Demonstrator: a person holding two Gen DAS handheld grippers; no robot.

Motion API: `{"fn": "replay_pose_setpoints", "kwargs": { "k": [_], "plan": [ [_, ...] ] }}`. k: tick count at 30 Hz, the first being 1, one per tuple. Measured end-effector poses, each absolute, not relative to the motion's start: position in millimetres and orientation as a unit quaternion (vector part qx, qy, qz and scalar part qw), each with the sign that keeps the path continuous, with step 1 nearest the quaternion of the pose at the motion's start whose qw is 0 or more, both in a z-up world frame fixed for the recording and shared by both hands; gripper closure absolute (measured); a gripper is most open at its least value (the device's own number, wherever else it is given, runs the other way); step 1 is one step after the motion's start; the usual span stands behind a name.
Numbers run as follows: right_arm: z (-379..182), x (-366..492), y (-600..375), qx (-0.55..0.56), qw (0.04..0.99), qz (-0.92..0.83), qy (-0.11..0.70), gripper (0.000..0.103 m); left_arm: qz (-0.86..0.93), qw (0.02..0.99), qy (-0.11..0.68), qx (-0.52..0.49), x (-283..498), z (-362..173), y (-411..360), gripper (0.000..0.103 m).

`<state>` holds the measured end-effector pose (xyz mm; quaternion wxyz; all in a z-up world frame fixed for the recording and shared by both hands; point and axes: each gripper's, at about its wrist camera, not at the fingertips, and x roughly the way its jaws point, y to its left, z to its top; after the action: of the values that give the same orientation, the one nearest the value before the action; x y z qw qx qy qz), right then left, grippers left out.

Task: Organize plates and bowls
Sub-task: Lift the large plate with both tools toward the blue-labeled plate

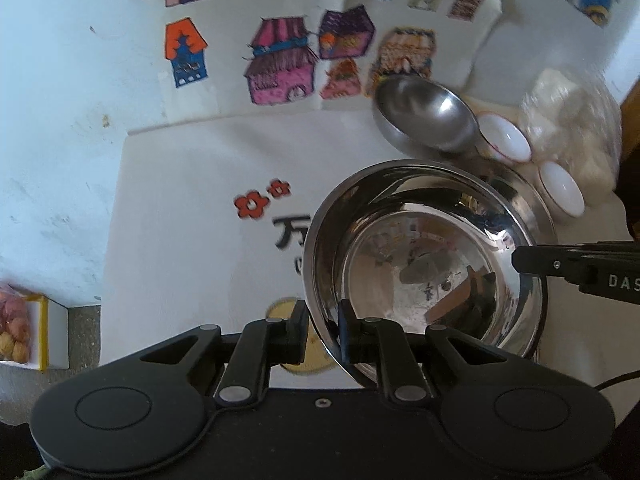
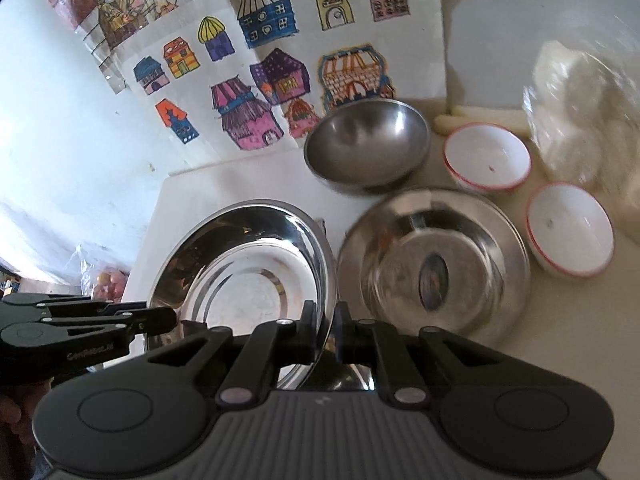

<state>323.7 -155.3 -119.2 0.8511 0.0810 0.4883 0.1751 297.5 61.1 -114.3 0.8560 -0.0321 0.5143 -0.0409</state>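
While both grippers clamp its rim from opposite sides, the shiny steel dish (image 1: 424,264) hangs tilted above the white paper mat (image 1: 192,216). L gripper (image 1: 323,330) is pinched tight on the near edge w/ one pad inside & one outside; R gripper (image 2: 324,330) bites the opposite rim the same way. Just beside the dish, to its right in the R wrist view, a flat steel plate (image 2: 434,264) lies on the table. Behind that sit a dull steel bowl (image 2: 366,146) & two white red-rimmed bowls (image 2: 486,158) (image 2: 570,230), near each other but apart. A clear bag of white stuff (image 2: 584,112) is at far right. Coloured house drawings (image 2: 280,64) cover the back.
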Motion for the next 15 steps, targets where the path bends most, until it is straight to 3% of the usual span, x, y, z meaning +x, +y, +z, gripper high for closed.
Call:
{"fn": "replay_pose_setpoints", "kwargs": {
  "k": [15],
  "plan": [
    [-137.0,279.1,-167.2,0.070,0.833,0.180,0.519,0.091,-0.055,0.837,0.544,0.027,270.3,-123.6,39.5,0.084]
  ]
}}
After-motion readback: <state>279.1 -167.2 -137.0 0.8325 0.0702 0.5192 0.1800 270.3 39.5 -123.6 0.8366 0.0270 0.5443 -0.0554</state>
